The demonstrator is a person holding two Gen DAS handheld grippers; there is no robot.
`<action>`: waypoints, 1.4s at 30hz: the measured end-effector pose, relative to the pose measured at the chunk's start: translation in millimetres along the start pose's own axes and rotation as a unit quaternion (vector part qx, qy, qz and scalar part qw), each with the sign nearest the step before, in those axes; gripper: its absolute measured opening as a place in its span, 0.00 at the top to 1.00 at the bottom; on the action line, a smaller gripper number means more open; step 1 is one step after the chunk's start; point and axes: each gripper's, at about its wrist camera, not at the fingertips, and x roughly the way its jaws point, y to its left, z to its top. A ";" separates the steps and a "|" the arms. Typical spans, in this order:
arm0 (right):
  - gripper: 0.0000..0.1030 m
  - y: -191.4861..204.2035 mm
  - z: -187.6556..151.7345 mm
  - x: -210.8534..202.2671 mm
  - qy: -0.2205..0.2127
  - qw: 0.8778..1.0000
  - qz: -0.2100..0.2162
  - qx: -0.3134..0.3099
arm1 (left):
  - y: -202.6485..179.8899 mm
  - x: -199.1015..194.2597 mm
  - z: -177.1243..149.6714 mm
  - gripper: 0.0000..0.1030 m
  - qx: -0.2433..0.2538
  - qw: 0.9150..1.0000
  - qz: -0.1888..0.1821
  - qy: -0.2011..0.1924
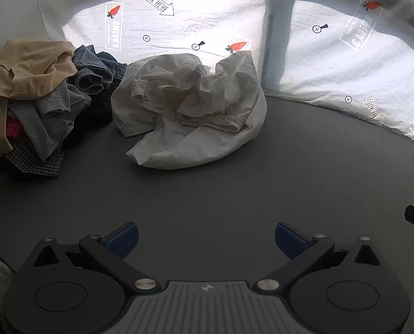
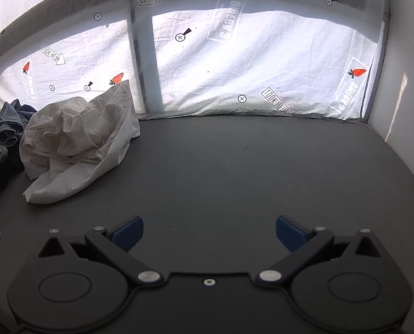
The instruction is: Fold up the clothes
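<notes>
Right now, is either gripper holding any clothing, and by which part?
Nothing is held. The left gripper and right gripper are both open, short of the white garment.

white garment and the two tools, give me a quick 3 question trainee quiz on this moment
1. True or false: the left tool is shut on the white garment.
2. Which lies on top of the clothes pile? A) tan garment B) red towel C) green sock
3. Fill in: the right tool is ___ over the dark mat.

Key: 1 false, it is open and empty, short of the garment; 2 A; 3 open.
</notes>
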 end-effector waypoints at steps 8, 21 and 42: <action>0.16 41.0 47.3 82.7 0.008 1.000 0.026 -0.004 | 49.9 70.3 60.3 0.00 -0.073 0.997 0.022 0.008; 0.60 132.0 92.2 269.5 0.115 0.982 0.127 0.085 | 147.3 233.4 156.8 0.13 -0.130 0.990 0.019 0.045; 0.98 219.8 92.2 270.6 0.046 0.996 0.041 -0.068 | 92.6 270.2 179.1 0.17 -0.131 0.988 -0.025 0.084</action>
